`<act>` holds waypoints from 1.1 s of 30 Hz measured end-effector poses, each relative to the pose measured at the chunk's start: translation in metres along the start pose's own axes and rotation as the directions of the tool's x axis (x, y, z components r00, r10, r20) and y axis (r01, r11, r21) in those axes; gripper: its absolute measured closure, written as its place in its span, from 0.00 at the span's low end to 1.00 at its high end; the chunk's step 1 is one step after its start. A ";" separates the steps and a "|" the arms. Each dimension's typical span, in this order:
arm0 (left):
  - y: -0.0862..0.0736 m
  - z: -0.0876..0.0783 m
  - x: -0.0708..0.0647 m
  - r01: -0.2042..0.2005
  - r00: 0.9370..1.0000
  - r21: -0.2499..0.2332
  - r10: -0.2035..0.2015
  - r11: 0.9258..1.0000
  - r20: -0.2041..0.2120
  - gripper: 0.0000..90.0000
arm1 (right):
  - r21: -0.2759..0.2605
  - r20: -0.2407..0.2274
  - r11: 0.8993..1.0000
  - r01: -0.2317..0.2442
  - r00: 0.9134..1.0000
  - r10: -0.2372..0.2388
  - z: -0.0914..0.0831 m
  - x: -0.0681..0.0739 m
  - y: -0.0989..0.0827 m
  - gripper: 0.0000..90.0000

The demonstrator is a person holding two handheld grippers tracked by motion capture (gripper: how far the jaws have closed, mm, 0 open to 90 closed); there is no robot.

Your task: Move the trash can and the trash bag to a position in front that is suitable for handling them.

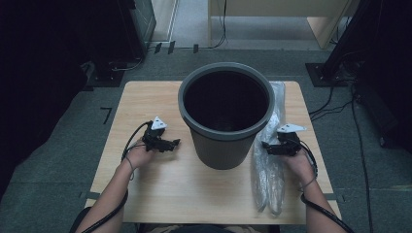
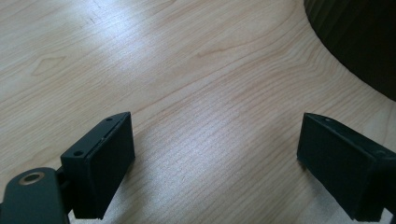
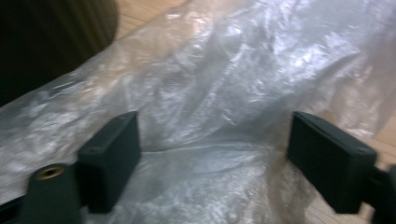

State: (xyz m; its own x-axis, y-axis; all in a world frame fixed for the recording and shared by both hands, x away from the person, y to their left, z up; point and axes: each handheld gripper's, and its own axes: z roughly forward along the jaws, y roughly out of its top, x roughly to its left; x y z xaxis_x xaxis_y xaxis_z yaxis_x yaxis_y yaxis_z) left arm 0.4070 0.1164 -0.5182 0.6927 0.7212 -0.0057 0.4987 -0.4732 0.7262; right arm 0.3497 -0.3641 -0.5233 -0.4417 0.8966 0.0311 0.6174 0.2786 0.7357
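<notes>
A grey plastic bin point(image 1: 226, 114) stands upright in the middle of the wooden table point(image 1: 160, 189), its dark inside open to the top. A clear plastic bag point(image 1: 268, 170) lies crumpled along the table to the right of the bin. My left gripper point(image 1: 176, 142) hovers low over bare wood left of the bin, open, with nothing between its jaws point(image 2: 215, 163); the bin's wall point(image 2: 359, 42) is at the upper right. My right gripper point(image 1: 265, 145) is open just over the bag, and the crinkled film point(image 3: 224, 98) lies under and between its jaws, untouched by the pads.
Cables point(image 1: 340, 104) run over the grey floor to the right of the table. Dark stands and equipment point(image 1: 111, 43) sit at the back left and back right. A light wooden piece of furniture point(image 1: 272, 14) stands behind the table.
</notes>
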 end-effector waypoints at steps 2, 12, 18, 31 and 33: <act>0.000 0.000 0.000 0.001 1.000 -0.001 -0.001 1.000 0.001 0.11 | 0.000 0.010 1.000 -0.011 1.000 0.011 0.001 0.001 0.001 0.16; 0.009 0.009 0.001 -0.006 1.000 -0.002 0.006 1.000 0.008 0.11 | -0.002 0.033 0.999 -0.033 0.999 0.033 0.015 -0.005 0.014 0.17; 0.011 0.012 0.003 -0.011 1.000 -0.003 0.011 1.000 0.011 0.11 | -0.004 0.039 0.999 -0.037 0.999 0.037 0.016 -0.005 0.015 0.17; 0.015 0.015 0.004 0.035 0.999 -0.002 -0.035 0.999 0.006 0.08 | -0.005 0.066 0.998 -0.063 0.996 0.063 0.016 -0.003 0.015 0.17; 0.015 0.016 0.005 0.013 1.000 0.001 -0.013 1.000 -0.003 0.09 | -0.001 0.068 0.998 -0.065 0.996 0.065 0.016 -0.003 0.016 0.17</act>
State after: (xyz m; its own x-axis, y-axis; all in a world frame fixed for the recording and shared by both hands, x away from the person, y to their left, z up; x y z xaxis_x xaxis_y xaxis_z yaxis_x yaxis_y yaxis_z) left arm 0.4261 0.1045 -0.5183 0.6842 0.7292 -0.0132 0.5085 -0.4639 0.7254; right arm 0.3708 -0.3569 -0.5227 -0.3557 0.9340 0.0328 0.6442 0.2196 0.7326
